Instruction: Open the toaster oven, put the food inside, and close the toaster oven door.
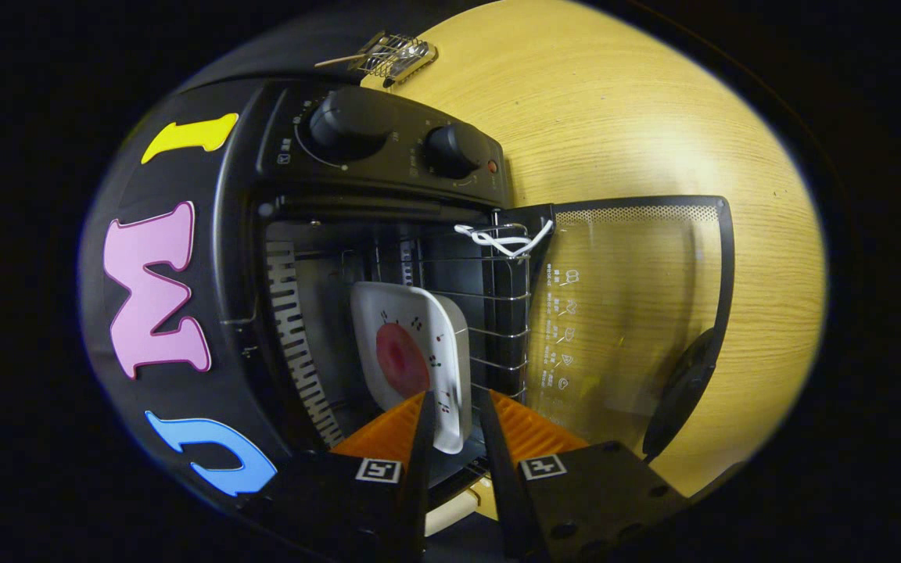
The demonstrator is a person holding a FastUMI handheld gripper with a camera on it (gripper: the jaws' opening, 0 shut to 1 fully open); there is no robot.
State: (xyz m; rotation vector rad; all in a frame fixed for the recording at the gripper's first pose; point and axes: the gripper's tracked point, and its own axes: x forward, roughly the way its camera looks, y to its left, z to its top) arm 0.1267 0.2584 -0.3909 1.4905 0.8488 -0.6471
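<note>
Gripper view: black toaster oven [372,148] on a pale wooden table [654,117], its glass door [630,313] swung open. A white square plate [411,360] carrying a round pink food slice [402,358] rests on the wire rack [497,313] inside. The gripper [454,410] stands with fingers slightly apart, straddling the plate's near edge; contact cannot be told.

Occlusions and unreadable detail, gripper view

The near edge of the plate [411,352] is covered by 1 finger [421,438], so contact with the gripper [457,407] cannot be confirmed; the other finger stands clear of it. What the round pink food [401,358] is cannot be told. The toaster oven [357,234] cavity goes dark behind the plate, and the rack [497,313] wires run out of sight there. Markings around the 2 knobs [349,125] and on the glass door [630,313] are too small to read. The wire object [392,55] at the far table [654,117] edge is too small to identify.
</note>
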